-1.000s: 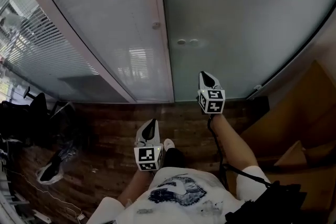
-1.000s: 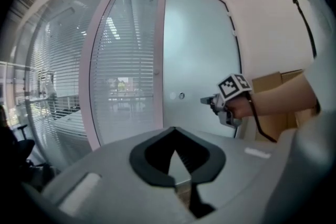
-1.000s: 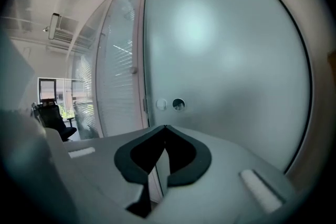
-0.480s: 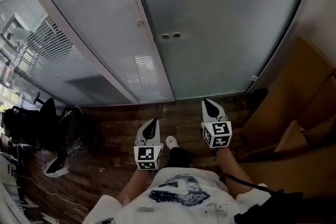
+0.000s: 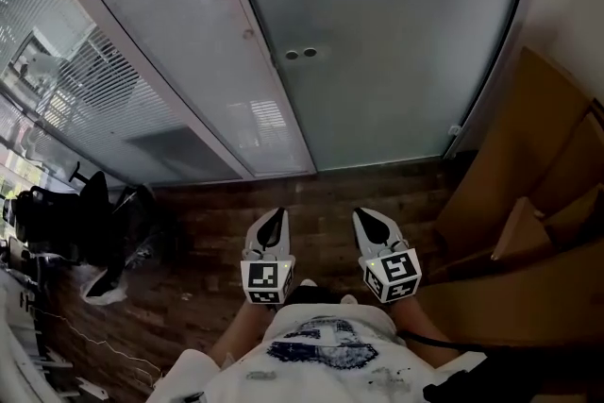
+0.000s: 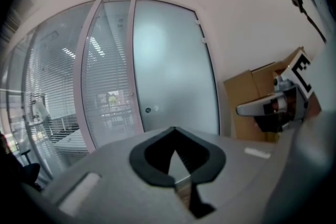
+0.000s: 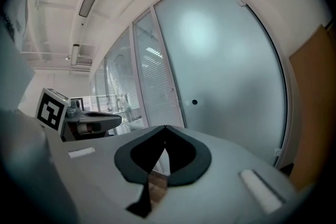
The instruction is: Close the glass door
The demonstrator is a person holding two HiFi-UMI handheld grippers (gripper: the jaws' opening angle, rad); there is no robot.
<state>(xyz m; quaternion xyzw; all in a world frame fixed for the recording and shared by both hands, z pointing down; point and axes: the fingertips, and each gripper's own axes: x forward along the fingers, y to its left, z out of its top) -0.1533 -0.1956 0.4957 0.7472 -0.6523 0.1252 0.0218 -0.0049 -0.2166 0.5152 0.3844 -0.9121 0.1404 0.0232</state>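
Glass door [image 5: 396, 42] stands well beyond left hand-held gripper [image 5: 274, 218] and right hand-held gripper [image 5: 367, 219], jaws together.

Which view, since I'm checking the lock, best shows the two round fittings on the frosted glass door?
The head view: both round fittings sit clear and separate on the frosted glass door. Both gripper views show them only as tiny dots.

No text, number or brand can be read anywhere. The white marker cube [image 5: 265, 283] on the left gripper [image 5: 274, 216] and the matching cube [image 5: 394, 276] on the right gripper [image 5: 370, 215], near centre, carry black square code patterns, not letters. The white T-shirt [image 5: 321, 344], nearest, has a dark graphic print, too blurred to read.
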